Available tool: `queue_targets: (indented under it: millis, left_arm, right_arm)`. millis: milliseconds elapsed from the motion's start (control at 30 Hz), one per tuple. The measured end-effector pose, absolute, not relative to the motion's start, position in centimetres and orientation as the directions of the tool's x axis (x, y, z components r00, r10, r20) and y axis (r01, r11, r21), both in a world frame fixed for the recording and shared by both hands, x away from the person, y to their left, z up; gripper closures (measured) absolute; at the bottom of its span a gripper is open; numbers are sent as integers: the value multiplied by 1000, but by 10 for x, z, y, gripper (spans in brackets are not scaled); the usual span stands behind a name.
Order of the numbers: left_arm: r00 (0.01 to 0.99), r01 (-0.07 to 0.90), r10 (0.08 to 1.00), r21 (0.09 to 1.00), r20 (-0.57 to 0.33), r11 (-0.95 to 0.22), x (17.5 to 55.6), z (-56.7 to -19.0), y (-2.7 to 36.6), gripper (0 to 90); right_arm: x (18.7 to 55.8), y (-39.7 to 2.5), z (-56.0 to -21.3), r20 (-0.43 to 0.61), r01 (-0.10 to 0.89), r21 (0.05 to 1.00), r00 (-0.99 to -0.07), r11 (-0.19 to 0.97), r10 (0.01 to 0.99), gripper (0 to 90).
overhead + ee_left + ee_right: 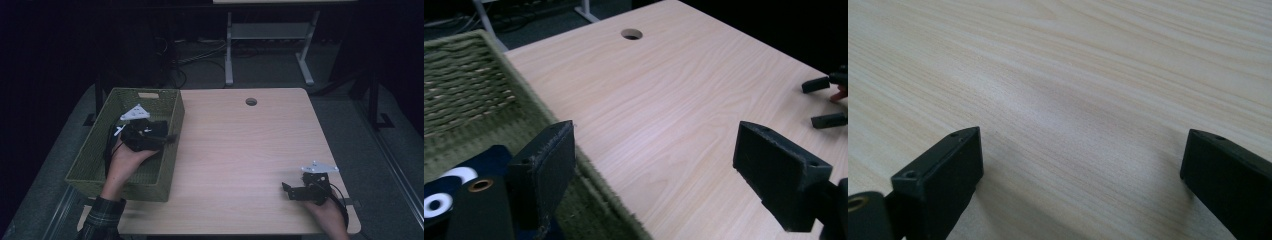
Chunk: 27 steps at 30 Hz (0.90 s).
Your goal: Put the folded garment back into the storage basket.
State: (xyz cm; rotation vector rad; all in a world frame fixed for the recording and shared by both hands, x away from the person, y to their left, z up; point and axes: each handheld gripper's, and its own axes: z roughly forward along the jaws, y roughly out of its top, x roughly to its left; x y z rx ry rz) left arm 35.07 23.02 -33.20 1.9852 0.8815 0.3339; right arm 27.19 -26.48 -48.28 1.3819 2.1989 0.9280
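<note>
A green woven basket (150, 186) stands on the left part of the light wooden table (240, 145). My left gripper (170, 137) hovers over the basket's right wall, open wide and holding nothing. In the left gripper view, my left gripper (654, 140) has one jaw above the basket (474, 75) and the other above bare wood. A dark blue item with white round marks (441, 192) lies in the basket below the left jaw. My right gripper (287, 190) rests near the table's front right corner. In the right gripper view, my right gripper (1080, 145) is open over bare table.
A round cable hole (251, 101) sits near the table's far edge. Behind the table stand a white desk frame (229, 50) and cables on a dark floor. The right gripper's jaws (824, 102) appear at the far right of the left gripper view.
</note>
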Motion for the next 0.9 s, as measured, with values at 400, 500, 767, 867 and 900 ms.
queue_targets:
  millis: [400, 500, 767, 867, 900]
  left_arm:
    - [762, 427, 637, 831, -118, -357, 340, -341, 195, 168]
    - [772, 415, 626, 835, -111, -363, 337, -342, 186, 168]
    - [784, 391, 610, 852, -111, -348, 330, -349, 167, 168]
    - [787, 391, 606, 854, -117, -343, 328, -353, 160, 168]
    - [787, 394, 606, 853, -120, -343, 327, -354, 157, 168]
  right_arm:
    - [272, -265, -483, 26, 644, 704, -445, 299, 895, 32]
    - [272, -265, -483, 27, 644, 704, -445, 299, 895, 32]
    - [272, -265, -483, 27, 644, 705, -445, 298, 895, 32]
    - [272, -265, -483, 28, 645, 704, -445, 298, 895, 32]
    - [272, -265, -483, 29, 645, 704, -445, 298, 895, 32]
